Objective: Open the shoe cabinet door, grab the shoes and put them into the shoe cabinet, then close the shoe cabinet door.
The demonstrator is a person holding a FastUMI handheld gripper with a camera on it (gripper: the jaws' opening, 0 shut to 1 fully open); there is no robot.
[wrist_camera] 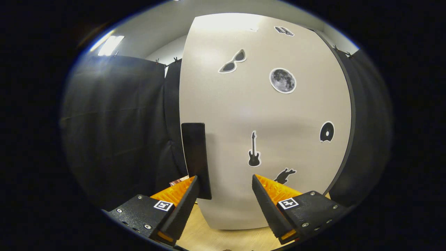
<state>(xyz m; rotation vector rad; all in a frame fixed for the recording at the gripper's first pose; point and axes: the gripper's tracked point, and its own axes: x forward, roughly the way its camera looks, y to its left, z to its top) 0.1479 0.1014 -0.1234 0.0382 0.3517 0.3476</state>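
The tool [225,181] is spread wide just before the shoe cabinet door [264,115], its left finger beside the black handle [197,158]; stickers carry no readable writing

Black cloth wall [115,132], wood floor [209,238], ceiling light [110,45] up top.
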